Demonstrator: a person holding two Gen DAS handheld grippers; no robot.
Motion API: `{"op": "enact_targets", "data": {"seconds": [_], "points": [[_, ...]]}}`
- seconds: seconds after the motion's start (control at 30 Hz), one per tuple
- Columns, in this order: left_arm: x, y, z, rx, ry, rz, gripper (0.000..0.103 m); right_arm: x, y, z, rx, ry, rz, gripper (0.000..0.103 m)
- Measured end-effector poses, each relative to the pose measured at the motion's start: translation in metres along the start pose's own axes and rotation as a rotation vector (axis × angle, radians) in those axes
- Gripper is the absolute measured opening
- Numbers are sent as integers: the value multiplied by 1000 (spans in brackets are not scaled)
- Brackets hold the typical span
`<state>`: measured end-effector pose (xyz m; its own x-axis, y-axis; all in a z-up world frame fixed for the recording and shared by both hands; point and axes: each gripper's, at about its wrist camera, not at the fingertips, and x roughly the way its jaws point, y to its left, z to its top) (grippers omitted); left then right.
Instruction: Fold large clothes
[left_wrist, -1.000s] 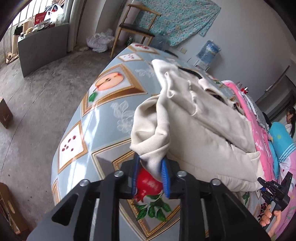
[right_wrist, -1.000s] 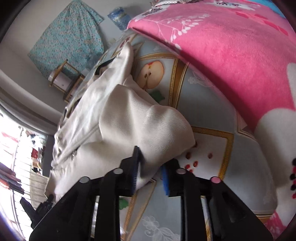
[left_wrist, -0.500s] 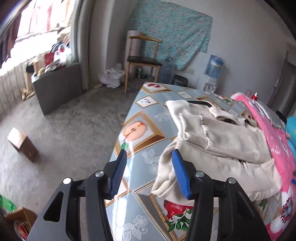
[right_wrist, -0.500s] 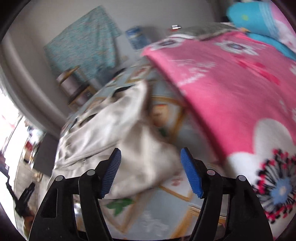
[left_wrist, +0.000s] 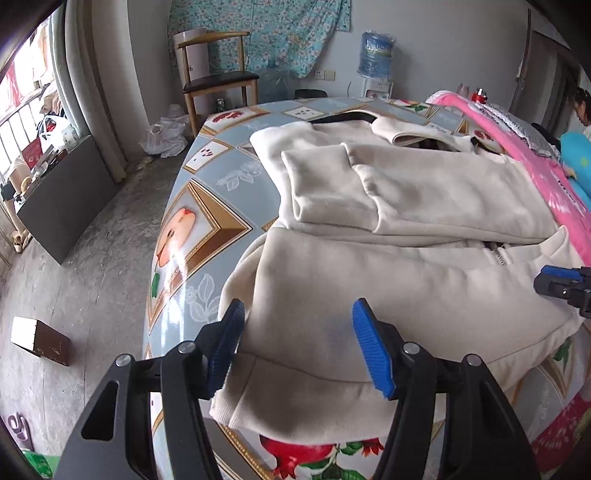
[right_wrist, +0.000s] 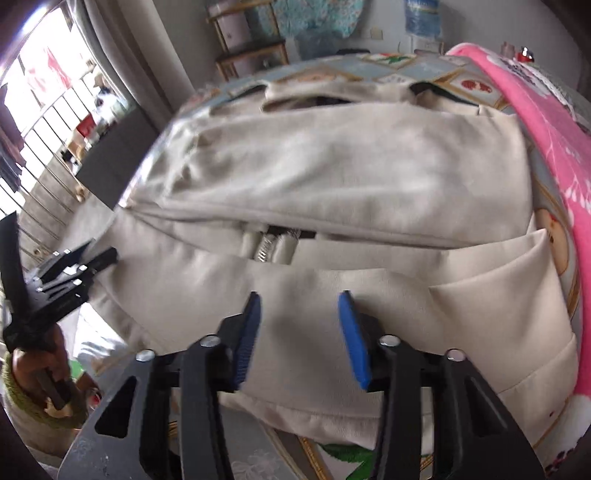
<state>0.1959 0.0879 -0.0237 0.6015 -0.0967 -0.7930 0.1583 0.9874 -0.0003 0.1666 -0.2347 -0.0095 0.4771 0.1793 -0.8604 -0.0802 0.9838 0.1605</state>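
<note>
A cream zip-up jacket (left_wrist: 388, 280) lies spread on the table's fruit-patterned cloth (left_wrist: 207, 225), both sleeves folded in over its body. My left gripper (left_wrist: 299, 341) hovers over the near left hem; its jaws are opening and the pads press on nothing. In the right wrist view the same jacket (right_wrist: 332, 177) fills the middle, zipper showing. My right gripper (right_wrist: 301, 330) hangs above the near hem. Its jaws are closing but stand apart, gripping no cloth. Each gripper shows in the other's view: the right gripper (left_wrist: 561, 288) at the right edge, the left gripper (right_wrist: 55, 280) held in a hand at the left.
A pink blanket (left_wrist: 535, 155) lies along the table's right side. The table edge (left_wrist: 159, 280) drops to concrete floor on the left, with a brown box (left_wrist: 40, 341) below. A wooden chair (left_wrist: 218, 77) and water dispenser (left_wrist: 376, 59) stand by the far wall. A person (left_wrist: 583, 110) is at far right.
A second ago both grippers were shut on bunched cream cloth. Both have since let go and pulled back, the views have rolled level, and the jacket lies flat with its sleeves folded in.
</note>
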Motion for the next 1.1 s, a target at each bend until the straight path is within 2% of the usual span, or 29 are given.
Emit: {"op": "enact_targets", "data": {"seconds": [0.1,0.2,0.27,0.4,0.5,0.7,0.83,1.0,1.1], "points": [[5,2,-2,6,-1,14,43,11,-4,-6,25,14,-10,6],[7,9,-3,-1,-10,20,18,6,-3,-8,24,-9,-25,2],[3,16,-2,-25,-30,-11,14,-5,6,-4,5,-50,-63,2],[-19,25,2,-52,-109,-37,13,-47,22,7,-21,-198,-92,2],[-30,30,5,-76,-157,-41,12,-59,28,13,-36,-269,-118,2],[-4,41,2,-112,-115,-16,13,2,8,15,30,-177,-102,2],[-2,62,-2,-177,-97,10,13,19,-2,10,89,-144,-66,2],[-37,67,2,-168,-198,14,13,-6,5,15,75,-221,-80,2],[-52,52,10,-128,-245,-54,13,-9,7,22,67,-246,-84,2]]}}
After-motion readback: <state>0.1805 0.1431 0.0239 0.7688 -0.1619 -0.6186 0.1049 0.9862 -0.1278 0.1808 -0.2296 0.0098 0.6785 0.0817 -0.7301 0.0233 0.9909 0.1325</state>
